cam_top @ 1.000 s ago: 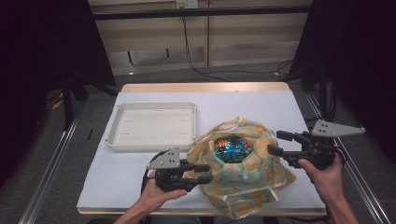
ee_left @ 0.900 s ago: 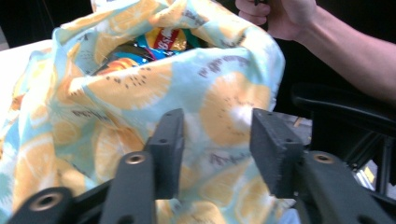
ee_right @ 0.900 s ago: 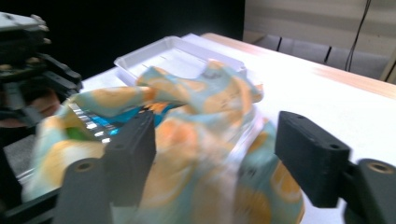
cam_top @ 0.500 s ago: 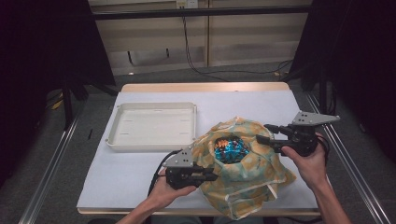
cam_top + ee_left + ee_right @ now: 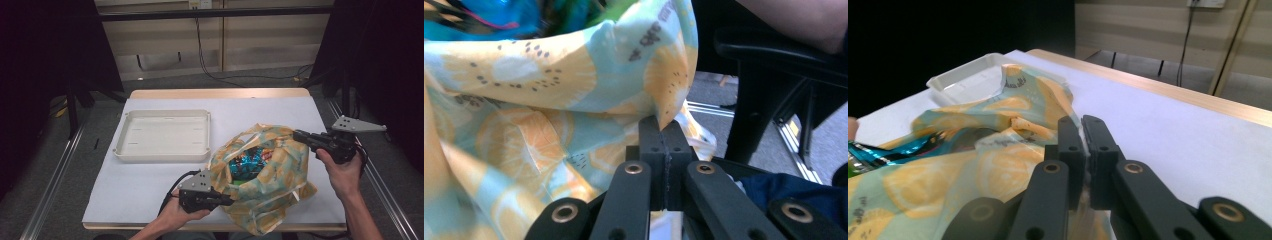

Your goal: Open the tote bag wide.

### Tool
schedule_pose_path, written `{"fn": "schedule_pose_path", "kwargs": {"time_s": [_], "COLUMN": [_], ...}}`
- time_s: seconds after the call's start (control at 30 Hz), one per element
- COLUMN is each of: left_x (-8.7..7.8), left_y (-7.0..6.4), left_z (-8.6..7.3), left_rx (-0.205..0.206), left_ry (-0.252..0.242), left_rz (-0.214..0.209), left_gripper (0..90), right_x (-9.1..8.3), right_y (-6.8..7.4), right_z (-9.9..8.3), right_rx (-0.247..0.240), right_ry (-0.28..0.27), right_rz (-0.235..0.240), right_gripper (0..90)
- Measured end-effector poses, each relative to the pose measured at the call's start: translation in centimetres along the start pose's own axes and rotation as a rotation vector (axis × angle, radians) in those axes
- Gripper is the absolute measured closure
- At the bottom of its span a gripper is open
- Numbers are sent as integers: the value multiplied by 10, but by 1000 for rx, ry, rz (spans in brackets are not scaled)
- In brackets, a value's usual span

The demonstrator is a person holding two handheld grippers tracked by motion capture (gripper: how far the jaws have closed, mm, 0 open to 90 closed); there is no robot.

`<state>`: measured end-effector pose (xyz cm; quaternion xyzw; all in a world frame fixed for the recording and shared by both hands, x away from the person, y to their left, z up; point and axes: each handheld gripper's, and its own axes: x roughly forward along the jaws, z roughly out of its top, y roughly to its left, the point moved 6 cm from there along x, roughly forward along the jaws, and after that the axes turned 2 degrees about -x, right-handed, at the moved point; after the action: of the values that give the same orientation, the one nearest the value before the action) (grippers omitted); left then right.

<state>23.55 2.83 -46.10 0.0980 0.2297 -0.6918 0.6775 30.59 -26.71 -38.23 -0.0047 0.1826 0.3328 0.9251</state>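
We hold the bag [image 5: 265,180] open from both sides.
Our left gripper [image 5: 227,201] pinches its near edge; our right gripper [image 5: 299,135] pinches the far handle.

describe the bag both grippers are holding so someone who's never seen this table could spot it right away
On the white-covered table, look to the near right, beside the empty white tray. The bag is a crumpled plastic one printed with orange citrus slices on pale blue, its mouth open over shiny blue packets. The left gripper and right gripper each pinch an edge; it is the table's one soft, patterned thing.
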Motion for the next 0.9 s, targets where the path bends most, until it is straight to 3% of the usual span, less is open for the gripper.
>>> {"fn": "schedule_pose_path", "kwargs": {"time_s": [0.07,0.27,0.3,0.47,0.5,0.63,0.83,0.87,0.9], "left_x": [5,15,19,26,30,33,35,37,38], "left_y": [-3,-2,0,6,8,11,17,17,18], "left_z": [-3,-11,-15,-22,-24,-26,-31,-31,-32], "left_rx": [10,13,34,29,22,17,20,9,9], "left_ry": [21,74,113,145,150,153,181,163,165], "left_rz": [-14,-21,-8,7,6,5,14,9,12], "left_gripper": [900,900,900,900,900,900,900,900,900], "right_x": [-6,-8,-6,6,13,22,25,25,27], "right_y": [-13,-30,-34,-34,-32,-26,-24,-26,-28], "right_z": [-5,-23,-31,-46,-53,-63,-78,-81,-90], "right_rx": [21,49,63,53,50,46,32,37,31], "right_ry": [1,28,43,102,124,156,214,218,257], "right_rz": [-44,-83,-90,-89,-65,-43,-51,-56,-64], "right_gripper": [881,885,885,884,884,884,886,886,886]}}
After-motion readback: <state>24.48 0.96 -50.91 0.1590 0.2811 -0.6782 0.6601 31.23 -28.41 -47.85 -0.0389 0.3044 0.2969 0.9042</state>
